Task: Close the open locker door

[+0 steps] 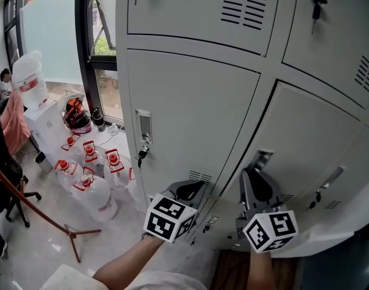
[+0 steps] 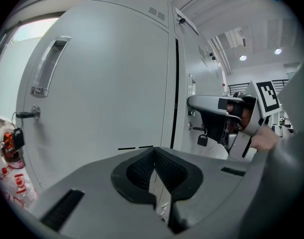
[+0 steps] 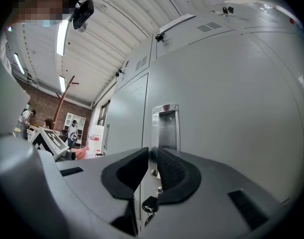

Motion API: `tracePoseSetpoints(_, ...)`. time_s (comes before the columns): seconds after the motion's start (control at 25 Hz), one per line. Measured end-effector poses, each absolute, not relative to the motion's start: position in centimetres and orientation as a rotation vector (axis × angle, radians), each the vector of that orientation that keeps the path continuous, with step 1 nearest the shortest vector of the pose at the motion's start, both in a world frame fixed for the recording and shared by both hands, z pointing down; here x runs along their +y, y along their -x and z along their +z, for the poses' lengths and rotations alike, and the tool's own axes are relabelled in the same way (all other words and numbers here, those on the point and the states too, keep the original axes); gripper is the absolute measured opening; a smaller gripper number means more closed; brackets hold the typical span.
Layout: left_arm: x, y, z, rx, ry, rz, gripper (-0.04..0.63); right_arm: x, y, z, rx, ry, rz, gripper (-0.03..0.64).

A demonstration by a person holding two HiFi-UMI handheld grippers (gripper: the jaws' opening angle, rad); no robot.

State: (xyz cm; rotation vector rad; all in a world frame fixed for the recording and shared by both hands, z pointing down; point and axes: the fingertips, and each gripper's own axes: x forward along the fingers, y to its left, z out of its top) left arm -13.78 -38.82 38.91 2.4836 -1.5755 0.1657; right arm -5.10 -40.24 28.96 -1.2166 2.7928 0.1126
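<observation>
A bank of grey lockers fills the head view. The middle locker door (image 1: 299,138) stands slightly ajar, with a dark gap (image 1: 248,135) down its left edge, also a black slit in the left gripper view (image 2: 176,93). My right gripper (image 1: 255,177) points at this door just below its recessed metal handle (image 1: 264,157) (image 3: 165,126); its jaws stand a narrow slit apart (image 3: 151,158) with nothing between them, and a key (image 3: 149,204) hangs below. My left gripper (image 1: 193,190) (image 2: 154,153) is shut and empty, facing the neighbouring closed door (image 2: 107,83).
The closed left door has a handle (image 1: 143,127) and a hanging key (image 1: 141,154). Several water bottles with red caps (image 1: 91,177) stand on the floor at the left by the window (image 1: 103,47). A red stand leg (image 1: 33,207) and a chair base (image 1: 18,201) lie further left.
</observation>
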Motion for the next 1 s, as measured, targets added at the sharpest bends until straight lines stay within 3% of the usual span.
tracePoseSetpoints(1.0,-38.0,14.3,38.5,-1.648,-2.441,0.161,0.008,-42.4,5.5,29.0,2.795,1.247,0.106,0.041)
